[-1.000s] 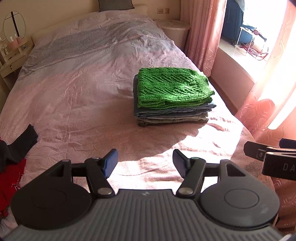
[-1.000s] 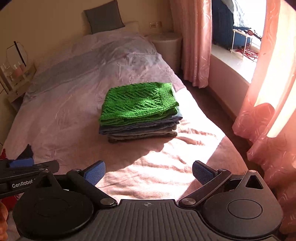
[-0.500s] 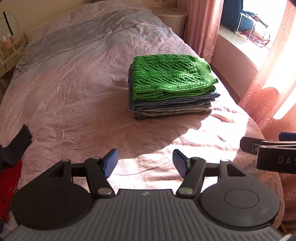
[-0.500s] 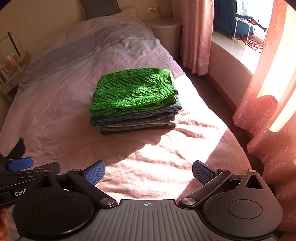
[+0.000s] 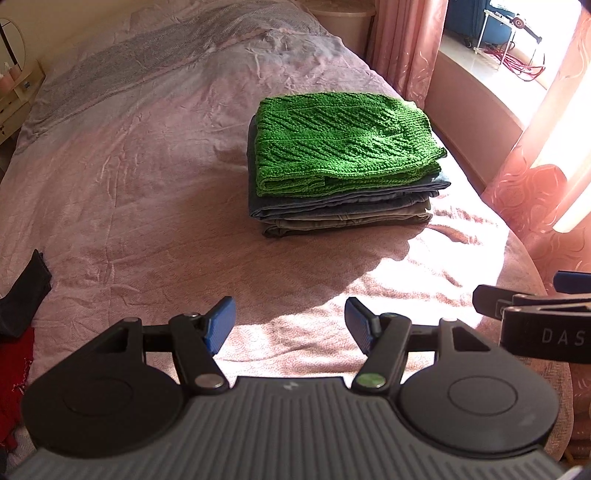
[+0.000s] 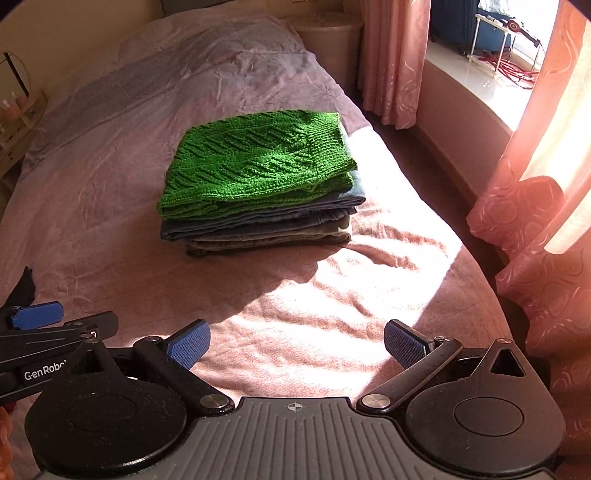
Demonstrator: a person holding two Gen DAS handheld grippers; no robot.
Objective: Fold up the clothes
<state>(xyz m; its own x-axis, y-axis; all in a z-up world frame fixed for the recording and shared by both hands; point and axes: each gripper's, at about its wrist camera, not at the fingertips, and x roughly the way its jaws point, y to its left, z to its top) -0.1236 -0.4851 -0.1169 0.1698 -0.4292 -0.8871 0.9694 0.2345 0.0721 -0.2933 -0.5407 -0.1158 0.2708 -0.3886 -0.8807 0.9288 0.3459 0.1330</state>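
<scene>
A folded green knit sweater (image 5: 343, 147) (image 6: 258, 162) tops a neat stack of folded blue jeans (image 5: 332, 206) (image 6: 258, 221) and olive trousers (image 5: 343, 223) (image 6: 266, 240) on the pink bed (image 5: 147, 184) (image 6: 92, 229). My left gripper (image 5: 290, 325) hovers open over the sunlit bedspread in front of the stack, nothing between its blue pads. My right gripper (image 6: 295, 343) is open too, empty, just right of the left one. Loose black (image 5: 22, 295) and red clothes (image 5: 13, 369) lie at the bed's left edge.
Pink curtains (image 5: 535, 192) (image 6: 535, 206) hang close on the right, with a window ledge (image 6: 472, 85) behind. A round bedside table (image 6: 325, 26) stands beyond the bed; a vanity shelf (image 5: 14, 96) is at far left. The bed's foot curves off at the right.
Both grippers have moved forward and down toward the bed, so the stack looks larger and nearer. Their jaws have kept the same width.
</scene>
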